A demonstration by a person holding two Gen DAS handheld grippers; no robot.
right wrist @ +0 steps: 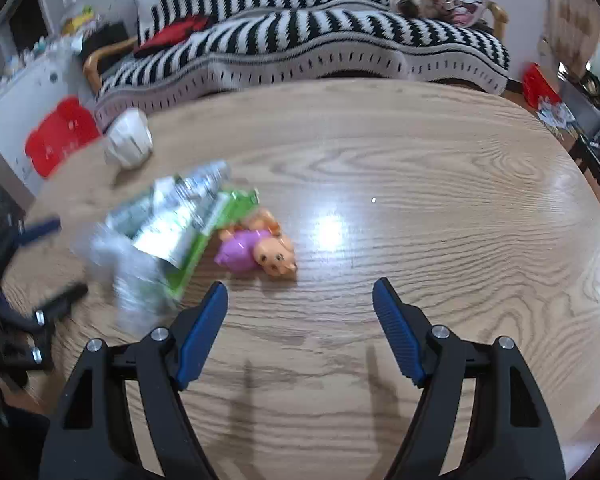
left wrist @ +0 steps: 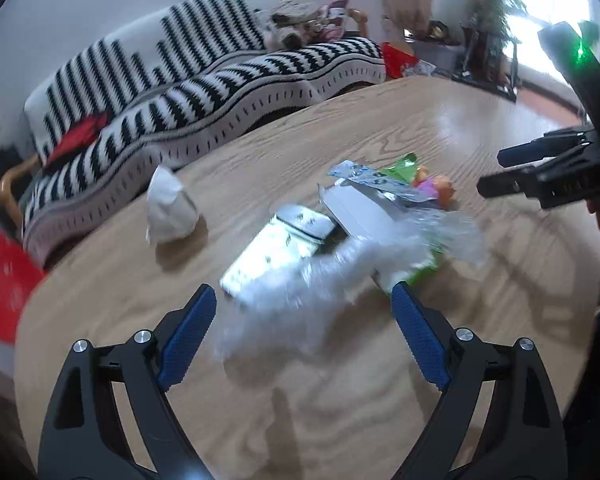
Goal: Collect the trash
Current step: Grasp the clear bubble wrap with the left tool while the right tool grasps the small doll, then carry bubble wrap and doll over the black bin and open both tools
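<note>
— Where are we in the clean-up?

— Early, I judge. The trash pile sits mid-table: silver foil wrappers, a white carton, a green packet, and blurred clear plastic right in front of my left gripper. A crumpled tissue stands apart toward the sofa.

— And the claws?

— Both spread wide, both empty. My left hangs low, angled down at the plastic, which lies between its fingers. My right gripper hovers above bare wood, just short of the pig toy.

— Next move?

— Close the left on that plastic, I'd say. It's flimsy, so bite deep. The toy touches the green packet; careful not to drag it.
</note>
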